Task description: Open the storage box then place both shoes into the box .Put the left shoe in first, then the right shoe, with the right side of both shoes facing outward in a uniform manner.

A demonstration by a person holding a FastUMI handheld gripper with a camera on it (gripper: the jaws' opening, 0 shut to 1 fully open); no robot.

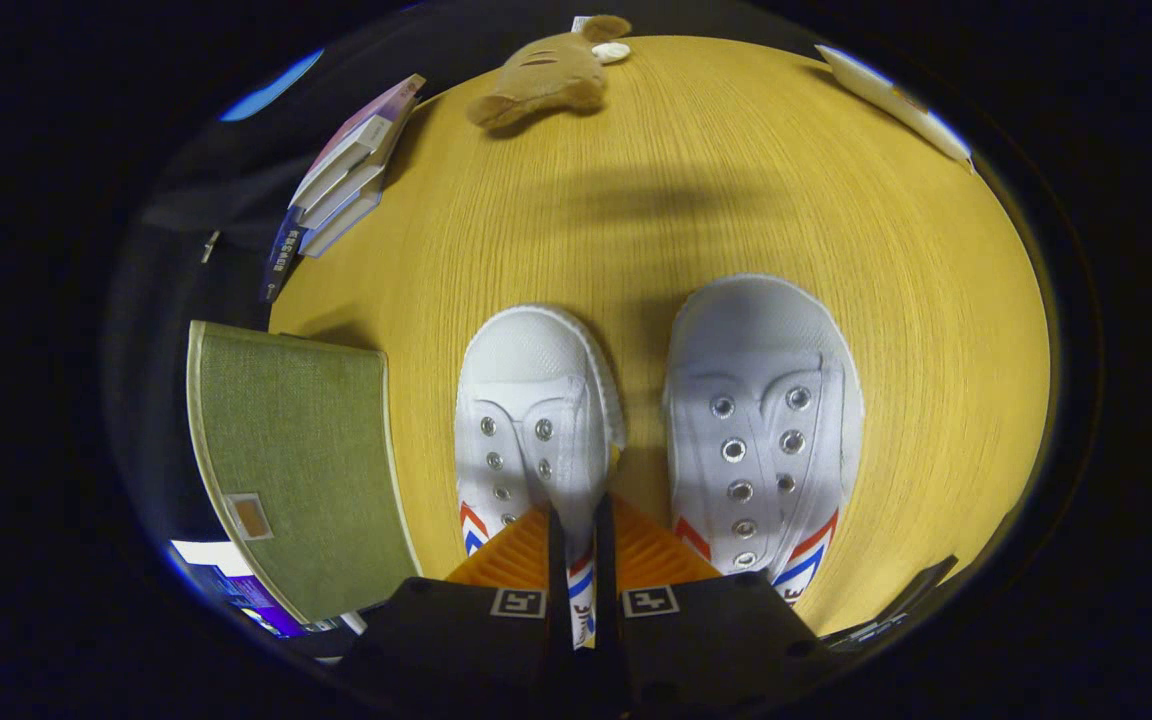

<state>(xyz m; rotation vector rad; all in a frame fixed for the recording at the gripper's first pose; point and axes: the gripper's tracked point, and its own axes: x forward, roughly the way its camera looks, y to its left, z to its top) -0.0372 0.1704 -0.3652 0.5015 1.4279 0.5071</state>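
Observation:
Two white canvas shoes with metal eyelets and red-and-blue side stripes stand side by side on the yellow wooden table (736, 200), toes pointing away from me. My gripper (576, 515) is shut on the left shoe (534, 400). A thin strip of that shoe's striped right side wall is pinched between the two nearly closed fingers. The right shoe (761, 400) stands just to the right of the fingers, apart from them. A green fabric storage box (291, 450) sits to the left of the left shoe, its flat top with a small tag facing me.
A stack of books (346, 170) lies at the far left of the table. Beyond the shoes lies a brown plush toy (546, 75). A white flat object (891, 100) sits at the far right edge, and a dark object (911, 590) lies near my right finger.

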